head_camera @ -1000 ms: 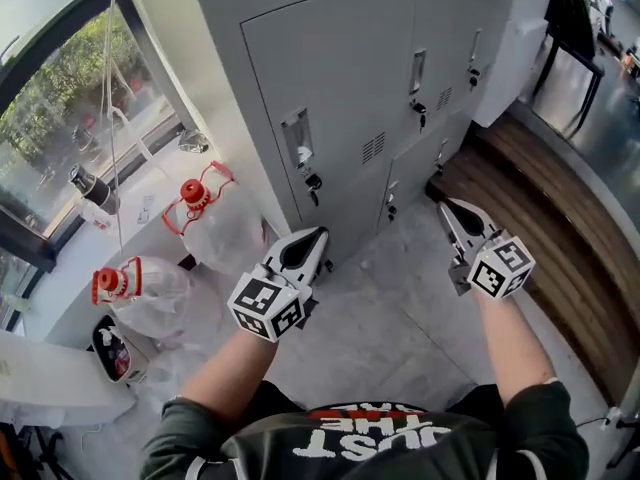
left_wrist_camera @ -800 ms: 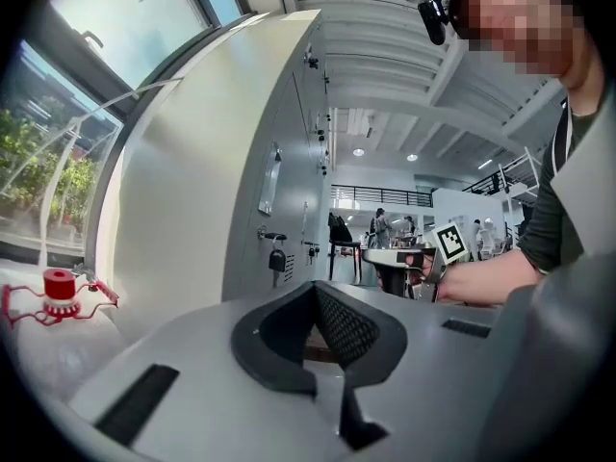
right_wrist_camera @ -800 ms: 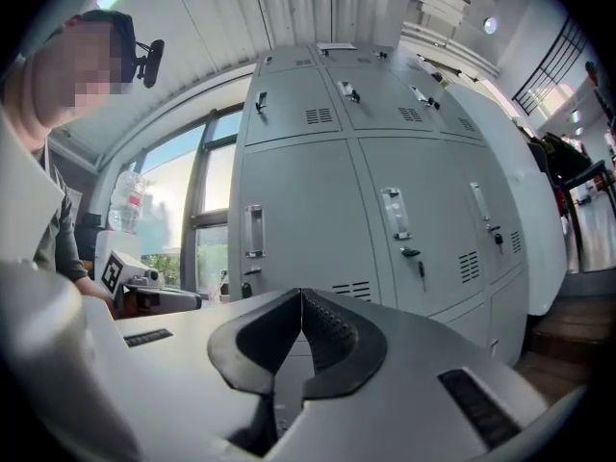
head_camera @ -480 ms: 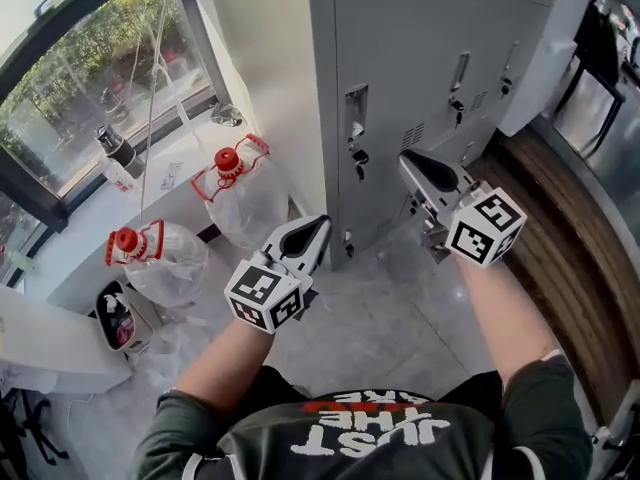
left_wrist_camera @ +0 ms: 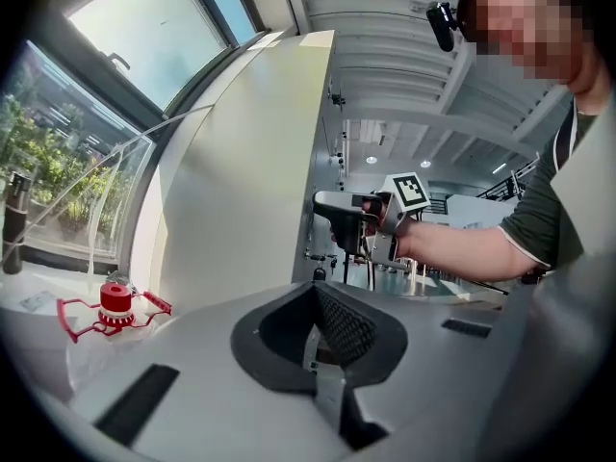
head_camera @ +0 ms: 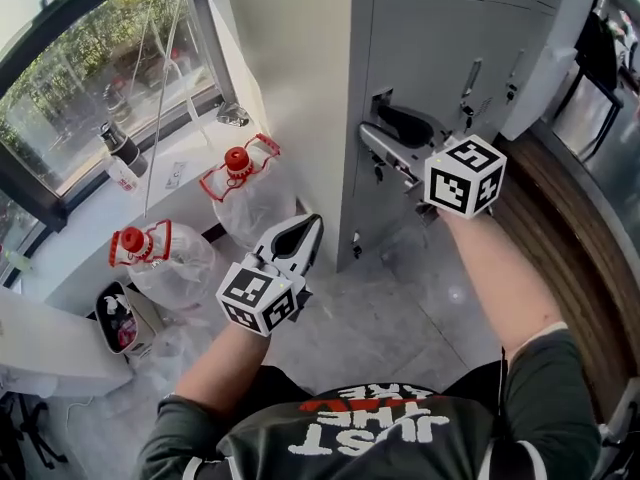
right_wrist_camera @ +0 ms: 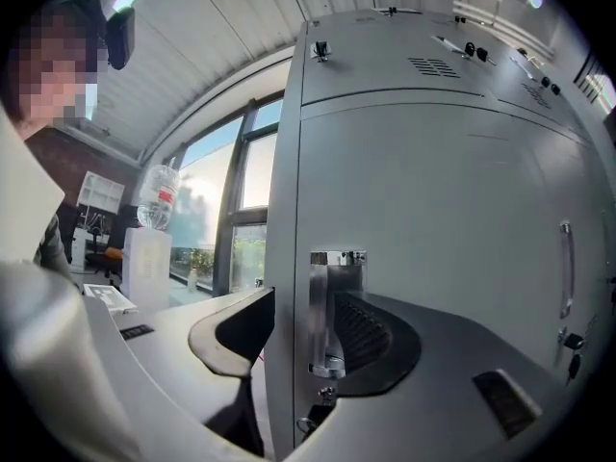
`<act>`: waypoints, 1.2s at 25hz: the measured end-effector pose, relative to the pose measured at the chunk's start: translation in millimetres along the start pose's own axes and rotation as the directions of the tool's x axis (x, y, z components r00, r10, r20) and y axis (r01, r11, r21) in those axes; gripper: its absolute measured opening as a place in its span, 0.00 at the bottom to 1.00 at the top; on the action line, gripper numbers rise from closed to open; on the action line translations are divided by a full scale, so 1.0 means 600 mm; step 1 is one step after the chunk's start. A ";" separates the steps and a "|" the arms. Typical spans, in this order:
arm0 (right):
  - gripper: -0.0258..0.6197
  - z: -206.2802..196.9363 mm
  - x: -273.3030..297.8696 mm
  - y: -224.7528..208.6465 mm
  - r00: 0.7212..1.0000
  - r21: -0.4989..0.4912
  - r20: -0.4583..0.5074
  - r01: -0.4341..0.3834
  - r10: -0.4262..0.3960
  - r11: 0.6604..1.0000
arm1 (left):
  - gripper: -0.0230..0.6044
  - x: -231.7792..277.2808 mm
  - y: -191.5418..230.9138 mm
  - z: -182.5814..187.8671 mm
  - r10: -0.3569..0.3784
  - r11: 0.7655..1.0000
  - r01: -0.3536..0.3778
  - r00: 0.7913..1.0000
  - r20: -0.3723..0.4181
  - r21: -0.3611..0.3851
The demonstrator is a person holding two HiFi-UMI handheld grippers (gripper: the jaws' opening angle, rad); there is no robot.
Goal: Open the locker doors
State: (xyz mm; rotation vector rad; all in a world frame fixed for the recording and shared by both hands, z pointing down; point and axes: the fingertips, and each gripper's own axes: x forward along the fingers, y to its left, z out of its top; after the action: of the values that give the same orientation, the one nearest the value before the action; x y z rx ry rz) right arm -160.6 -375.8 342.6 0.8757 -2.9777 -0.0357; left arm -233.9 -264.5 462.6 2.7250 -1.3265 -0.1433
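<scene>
Well, closest to me the left gripper [head_camera: 308, 230] hangs low over the floor [head_camera: 395, 318], its marker cube towards the person and its tips towards the locker; its jaws are pressed together with nothing in them. Just beside it on the left stand two jugs [head_camera: 245, 193] with red caps, wrapped in clear plastic, against the wall under the sill [head_camera: 180, 168].

Further out and higher, the right gripper [head_camera: 388, 138] is held level at the near corner of the locker [head_camera: 300, 88]. Its jaws have just been opening and now stand wide apart. In the right gripper view the handle [right_wrist_camera: 329, 306], a chrome strip set in the edge of the door [right_wrist_camera: 433, 200], stands between the two pads, one jaw out past the locker's corner and the other in front of the door. I cannot see either pad pressing on it, so it grips nothing.

That door is shut, flush with the frame, and the other doors along the row are shut too, keys hanging under their handles. A wooden bench [head_camera: 575, 238] runs along the right. Beyond the sill, the window [head_camera: 90, 78] shows green trees
</scene>
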 end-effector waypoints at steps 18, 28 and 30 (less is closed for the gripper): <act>0.37 0.003 0.005 0.019 0.999 0.025 0.011 -0.038 0.038 0.999 | 0.05 -0.025 -0.007 0.007 -0.007 1.000 0.007 1.000 0.016 0.001; 0.36 0.004 -0.081 0.029 0.999 0.000 0.022 -0.042 0.042 0.999 | 0.05 0.004 -0.040 0.004 -0.020 1.000 0.020 1.000 0.006 0.012; 0.34 0.005 -0.106 0.030 0.999 -0.012 0.029 -0.033 0.034 0.999 | 0.05 0.014 -0.051 0.001 -0.028 1.000 0.028 1.000 0.005 0.014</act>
State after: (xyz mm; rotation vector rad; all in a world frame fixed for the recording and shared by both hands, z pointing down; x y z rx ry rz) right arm -116.9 -326.2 338.2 0.8311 -3.0153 -0.0645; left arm -205.0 -252.2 457.3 2.7576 -1.2962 -0.1438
